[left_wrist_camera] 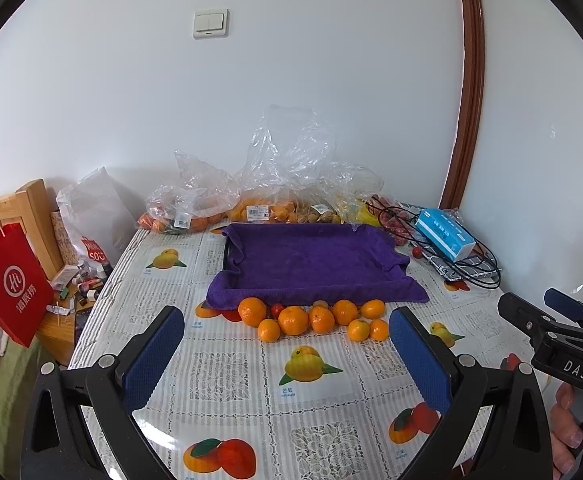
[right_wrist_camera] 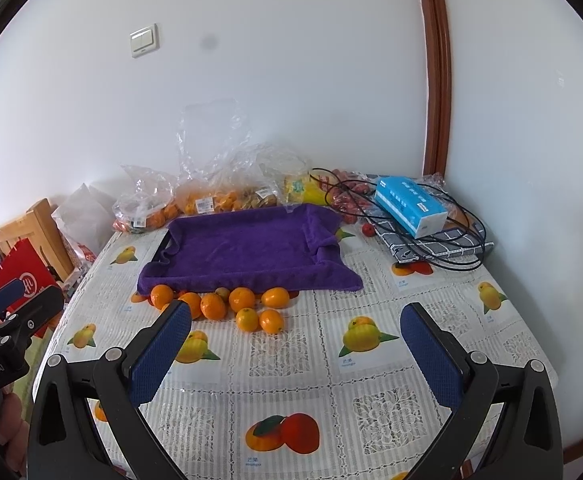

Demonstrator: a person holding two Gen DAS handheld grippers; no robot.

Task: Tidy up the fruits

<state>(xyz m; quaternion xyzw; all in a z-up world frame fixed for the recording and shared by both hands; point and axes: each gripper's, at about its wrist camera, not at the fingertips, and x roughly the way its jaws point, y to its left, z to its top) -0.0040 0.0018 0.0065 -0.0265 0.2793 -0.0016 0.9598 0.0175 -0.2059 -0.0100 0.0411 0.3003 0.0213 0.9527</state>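
Several loose mandarins lie in a cluster on the table just in front of a tray draped with a purple towel. They also show in the right wrist view, in front of the towel-covered tray. The tray holds nothing. My left gripper is open and empty, held above the table short of the cluster. My right gripper is open and empty, to the right of the cluster; its body shows at the left wrist view's right edge.
Clear plastic bags of fruit line the wall behind the tray. A blue tissue pack, black cable and checked cloth sit at the back right. A red paper bag and a wooden chair stand left of the table.
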